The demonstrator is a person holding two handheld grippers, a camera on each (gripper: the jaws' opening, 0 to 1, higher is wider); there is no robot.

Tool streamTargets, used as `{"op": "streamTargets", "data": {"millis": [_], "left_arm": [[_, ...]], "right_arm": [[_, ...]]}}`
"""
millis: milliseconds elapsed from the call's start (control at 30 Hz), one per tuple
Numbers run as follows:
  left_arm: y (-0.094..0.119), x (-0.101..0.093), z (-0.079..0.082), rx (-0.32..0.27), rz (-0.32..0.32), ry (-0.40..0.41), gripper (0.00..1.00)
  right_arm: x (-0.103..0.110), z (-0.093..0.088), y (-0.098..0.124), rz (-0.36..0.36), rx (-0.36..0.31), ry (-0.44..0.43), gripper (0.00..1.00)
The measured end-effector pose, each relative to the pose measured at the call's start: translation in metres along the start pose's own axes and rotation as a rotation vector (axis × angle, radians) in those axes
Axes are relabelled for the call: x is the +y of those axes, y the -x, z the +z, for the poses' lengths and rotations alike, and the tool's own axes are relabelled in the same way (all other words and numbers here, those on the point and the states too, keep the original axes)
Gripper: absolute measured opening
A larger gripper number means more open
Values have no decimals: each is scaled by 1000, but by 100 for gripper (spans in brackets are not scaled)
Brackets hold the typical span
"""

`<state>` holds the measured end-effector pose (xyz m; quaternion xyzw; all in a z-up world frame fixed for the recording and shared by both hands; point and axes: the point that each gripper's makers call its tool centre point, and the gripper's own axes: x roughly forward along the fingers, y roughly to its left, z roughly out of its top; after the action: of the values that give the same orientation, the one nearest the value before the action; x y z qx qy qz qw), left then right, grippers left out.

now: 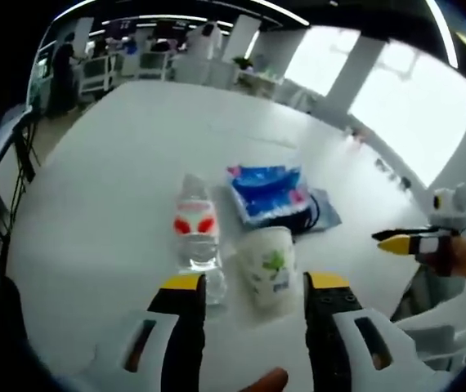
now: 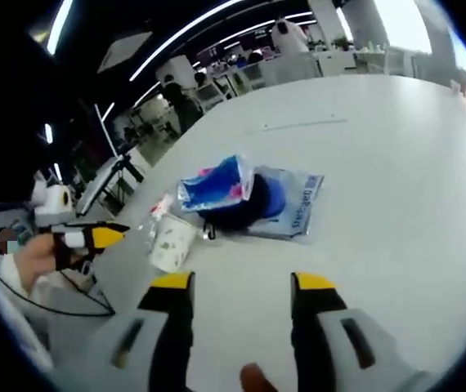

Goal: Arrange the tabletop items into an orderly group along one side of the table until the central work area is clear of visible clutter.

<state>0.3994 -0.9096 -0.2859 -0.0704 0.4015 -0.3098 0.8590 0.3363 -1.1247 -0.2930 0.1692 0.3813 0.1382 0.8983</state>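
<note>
Nearest the left gripper (image 1: 252, 287), whose jaws are spread wide and hold nothing, a paper cup (image 1: 269, 269) beside a water bottle (image 1: 196, 233) is being approached; closure around it is judged next.

Clear bottle (image 1: 196, 233) with red-white label, white cup (image 1: 269, 268) with green print, blue packet (image 1: 267, 193)

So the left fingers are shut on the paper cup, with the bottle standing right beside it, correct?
Not quite. In the left gripper view the left gripper is open, its fingers just short of the cup and holding nothing. The rest holds: the bottle stands right beside the cup.
</note>
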Motion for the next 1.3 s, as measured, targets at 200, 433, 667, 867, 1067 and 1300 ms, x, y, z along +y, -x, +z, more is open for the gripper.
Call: {"op": "streamTargets", "data": {"millis": [200,433,667,867,1067,1300], "left_arm": [[-8,7,14,-36,28,11,36],[-15,9,30,-76,22,42,38],[-29,11,33,-56,26,35,43],[-41,9,39,-46,20,30,46],[-53,6,46,-44,1,28,46],[-64,6,43,-14,-2,18,45]], "right_arm": [[3,16,-7,7,-10,36,45],[8,26,-17,19,-16,54,46],[11,35,-25,25,-22,69,45],[8,44,-28,21,-33,71,45],[6,53,-34,19,-45,72,45],[4,61,-44,23,-53,79,45]]}}
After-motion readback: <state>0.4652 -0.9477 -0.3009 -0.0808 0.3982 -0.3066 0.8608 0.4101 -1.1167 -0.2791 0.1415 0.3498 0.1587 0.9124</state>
